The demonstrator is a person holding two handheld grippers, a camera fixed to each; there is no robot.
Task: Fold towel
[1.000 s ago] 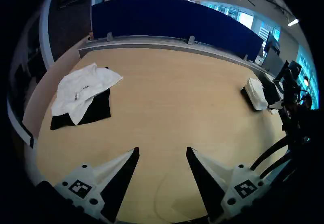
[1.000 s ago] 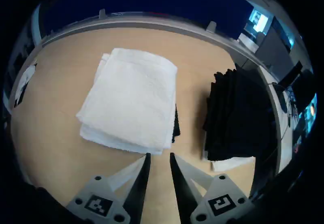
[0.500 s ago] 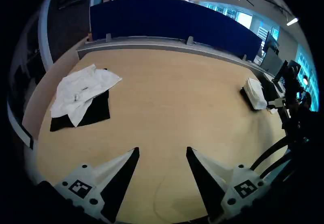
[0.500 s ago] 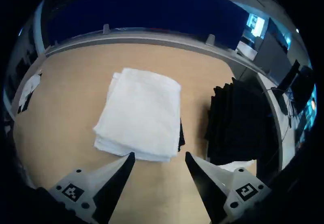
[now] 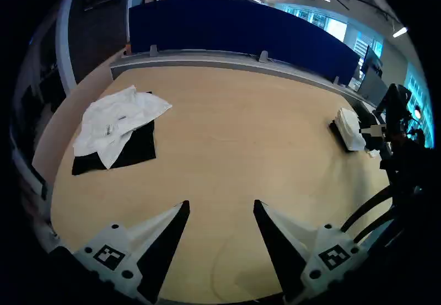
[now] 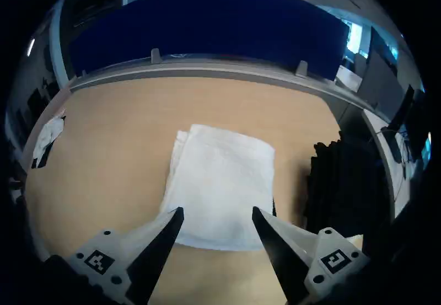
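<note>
Bench [image 5: 237, 139] first: where on it does the folded towel [image 6: 223, 194] lie?

Straight ahead of the right claw [image 6: 215, 222]. Its near edge shows between the spread, empty fingers, and its long axis runs away from them. A black stack [image 6: 347, 189] sits just beside it.

And the crumpled white towel [image 5: 118, 120]?

Well ahead and to the left of the left claw [image 5: 218, 217], which is also spread and empty. That claw looks the nearer one for it.

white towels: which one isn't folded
The crumpled white towel lying loose over a black cloth; the other white towel, just ahead of the right tongs, is neatly folded.
</note>
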